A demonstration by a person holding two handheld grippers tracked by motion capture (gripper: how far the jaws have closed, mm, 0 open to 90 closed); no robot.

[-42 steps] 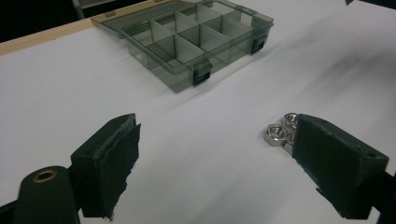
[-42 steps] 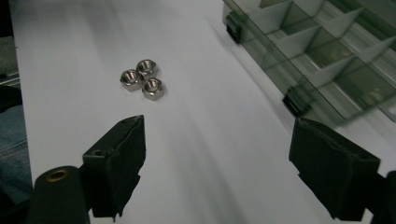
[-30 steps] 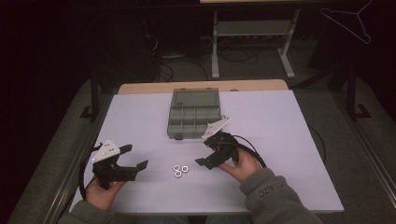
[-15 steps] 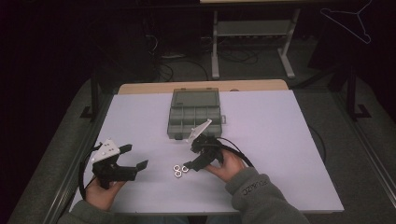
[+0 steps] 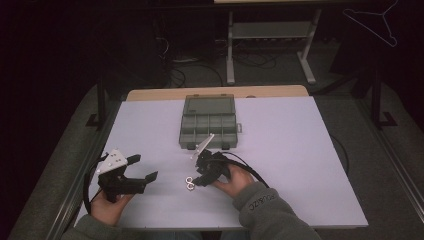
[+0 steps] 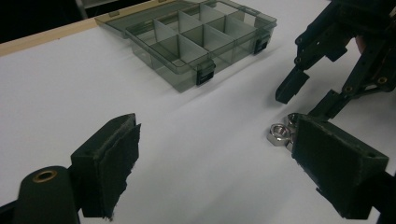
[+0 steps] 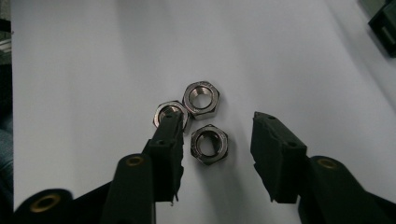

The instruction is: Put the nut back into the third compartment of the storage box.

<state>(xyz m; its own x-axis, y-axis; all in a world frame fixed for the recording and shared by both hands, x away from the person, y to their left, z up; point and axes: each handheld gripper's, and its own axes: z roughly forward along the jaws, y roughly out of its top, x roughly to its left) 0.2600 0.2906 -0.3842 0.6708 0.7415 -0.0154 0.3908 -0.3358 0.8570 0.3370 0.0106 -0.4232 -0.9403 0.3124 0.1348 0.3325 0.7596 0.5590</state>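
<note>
Three steel hex nuts (image 7: pixel 201 98) lie in a tight cluster on the white table (image 5: pixel 280 150), also seen as a small shiny group (image 5: pixel 189 183). My right gripper (image 7: pixel 215 120) hangs open just over them. Its jaws straddle the nearest nut (image 7: pixel 210 143), and the left jaw overlaps another nut (image 7: pixel 163 112). From above, that gripper (image 5: pixel 197 179) points left at the nuts. My left gripper (image 5: pixel 143 168) is open and holds nothing, left of the nuts near the table's front edge. Its own view (image 6: pixel 212 128) shows one nut (image 6: pixel 279 134) by its right pad.
A smoky clear compartment box (image 5: pixel 209 122) stands open behind the nuts, its cells looking bare (image 6: pixel 196 35). A black cable (image 5: pixel 250 167) loops from the right gripper. The table's wooden back edge (image 5: pixel 215 93) and a metal stand (image 5: pixel 270 35) lie beyond.
The right hand has carried its gripper left and toward the front, from beside the box down to the nuts. The left gripper has stayed put.
</note>
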